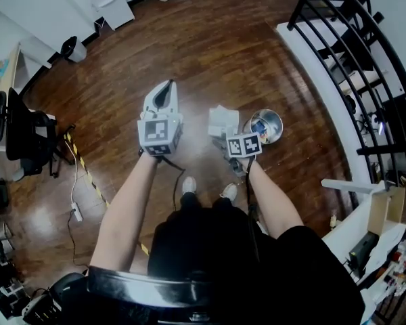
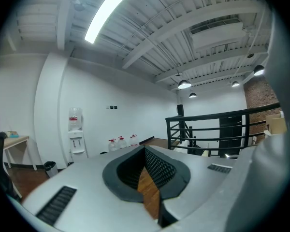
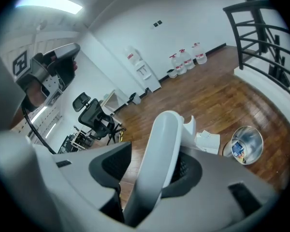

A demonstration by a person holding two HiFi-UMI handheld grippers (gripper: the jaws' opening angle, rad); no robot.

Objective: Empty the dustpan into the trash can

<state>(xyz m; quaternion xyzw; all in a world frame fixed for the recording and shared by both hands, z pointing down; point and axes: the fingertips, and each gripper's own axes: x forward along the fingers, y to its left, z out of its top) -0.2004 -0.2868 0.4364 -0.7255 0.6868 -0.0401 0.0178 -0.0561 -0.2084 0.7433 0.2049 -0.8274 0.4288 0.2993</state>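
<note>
- Currently my right tool point(image 3: 150, 166) is closed on the white handle of the dustpan point(image 1: 222, 120) and tilts downward.
- The dustpan's scoop is out ahead of my shoes, over the wooden floor point(image 1: 210, 53).
- The trash can point(image 1: 265, 126) stands just beside the scoop, at its three o'clock in the head view.
- It is a round, shiny metal can with an open top and something blue inside.
- My left tool point(image 2: 145, 166) is fully closed on nothing and points level, at the dustpan's nine o'clock, apart from it.
- A black office chair point(image 1: 24, 137) stands at nine o'clock of the head view.
</note>
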